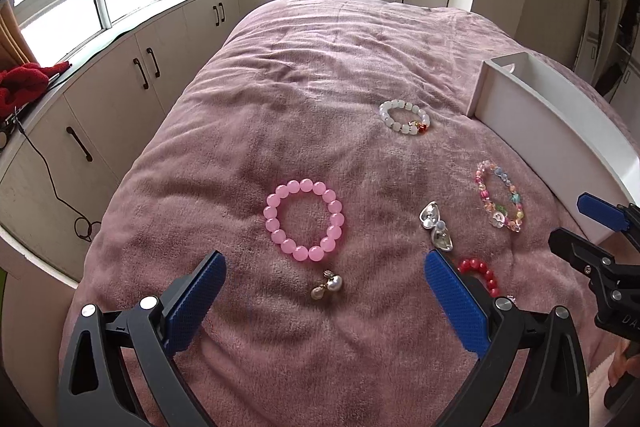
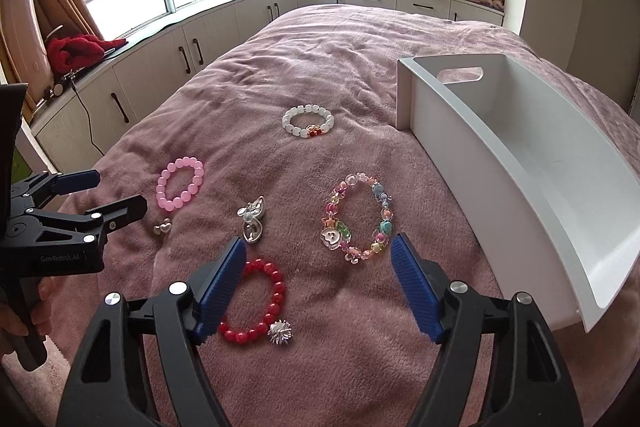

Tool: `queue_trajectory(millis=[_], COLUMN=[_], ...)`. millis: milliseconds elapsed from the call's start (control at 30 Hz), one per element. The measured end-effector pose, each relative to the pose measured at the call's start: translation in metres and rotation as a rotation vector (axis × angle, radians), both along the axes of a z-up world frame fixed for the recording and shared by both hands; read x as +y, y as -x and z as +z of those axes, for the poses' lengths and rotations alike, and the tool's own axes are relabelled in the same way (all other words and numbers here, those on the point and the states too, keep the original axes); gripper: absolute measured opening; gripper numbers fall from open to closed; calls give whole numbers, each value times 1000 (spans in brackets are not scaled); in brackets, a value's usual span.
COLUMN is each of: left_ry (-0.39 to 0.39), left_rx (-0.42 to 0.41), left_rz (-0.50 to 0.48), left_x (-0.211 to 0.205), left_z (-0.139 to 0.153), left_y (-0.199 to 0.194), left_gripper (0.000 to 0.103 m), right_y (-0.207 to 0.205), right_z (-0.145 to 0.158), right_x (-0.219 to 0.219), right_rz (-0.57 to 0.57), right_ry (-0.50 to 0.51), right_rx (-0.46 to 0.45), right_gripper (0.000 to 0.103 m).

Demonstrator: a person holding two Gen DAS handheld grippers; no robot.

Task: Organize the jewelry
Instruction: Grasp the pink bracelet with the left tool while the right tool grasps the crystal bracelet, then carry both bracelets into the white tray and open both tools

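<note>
Jewelry lies on a pink blanket point(image 1: 280, 87). My left gripper point(image 1: 324, 261) is open above the blanket, a pink bead bracelet point(image 1: 304, 221) just ahead of it and pearl earrings point(image 1: 328, 285) between its fingers, untouched. My right gripper point(image 2: 320, 245) is open too. A multicoloured bead bracelet point(image 2: 358, 221) sits just ahead of its fingertips, and a red bead bracelet point(image 2: 256, 303) with a silver charm lies partly under its left finger. A silver heart clip point(image 2: 252, 223) and a white bead bracelet point(image 2: 307, 121) lie farther out. Neither gripper holds anything.
A white tray point(image 2: 520, 147) with a handle cutout stands on the bed to the right, nothing visible inside. Low cabinets point(image 1: 120, 87) under the windows run along the left and far side. A hand point(image 2: 16, 323) holds the left gripper's handle at the bed's near-left edge.
</note>
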State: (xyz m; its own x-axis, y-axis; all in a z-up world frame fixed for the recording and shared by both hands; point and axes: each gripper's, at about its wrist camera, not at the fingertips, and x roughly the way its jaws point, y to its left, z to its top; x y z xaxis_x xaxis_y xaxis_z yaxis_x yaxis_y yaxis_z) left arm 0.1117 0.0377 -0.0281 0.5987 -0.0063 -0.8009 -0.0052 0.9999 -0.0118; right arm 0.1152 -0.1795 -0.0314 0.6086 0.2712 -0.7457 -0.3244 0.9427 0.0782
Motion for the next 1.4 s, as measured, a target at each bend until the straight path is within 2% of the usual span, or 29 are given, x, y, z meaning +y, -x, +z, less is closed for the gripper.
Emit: queue_trajectory(millis=[100, 167, 233, 400, 500, 600, 667, 700, 733, 800, 933, 1033, 1233, 1400], left_ry=[8, 17, 19, 27, 31, 38, 19, 17, 26, 46, 100, 156, 147, 145], left_rx=[23, 42, 71, 111, 129, 133, 128, 122, 118, 117, 131, 109, 26, -16], left_rz=[14, 21, 32, 64, 83, 86, 93, 101, 107, 104, 60, 40, -23, -93], left_x=[12, 19, 26, 40, 47, 50, 50, 51, 51, 52, 49, 46, 25, -9], left_z=[-8, -15, -24, -43, -53, -60, -62, -62, -62, -62, -58, -42, 8, 51], left_y=[-21, -36, -50, -73, -81, -82, -80, -79, -76, -73, -69, -63, -58, -62], left_gripper=[96, 78, 69, 55, 51, 46, 38, 35, 31, 20, 17, 17, 17, 17], right_y=[-23, -38, -51, -74, -86, -96, -98, -97, -96, -94, -85, -75, -63, -48], right_z=[-8, -15, -22, -42, -58, -70, -75, -75, -75, -74, -63, -44, 7, 54], right_x=[-3, -5, -6, -2, -3, -9, -11, -12, -11, -8, -2, 1, -2, -12], right_rz=[-3, -8, -8, -4, -21, -55, -59, -53, -40, -24, 19, 47, 71, 83], right_ry=[5, 5, 8, 64, 84, 71, 42, 27, 7, -14, -68, -91, -174, -193], right_rx=[26, 46, 66, 100, 145, 187, 202, 206, 214, 227, 216, 171, 87, -11], right_gripper=[65, 62, 57, 50, 41, 39, 35, 26, 10, 8, 8, 8, 8, 8])
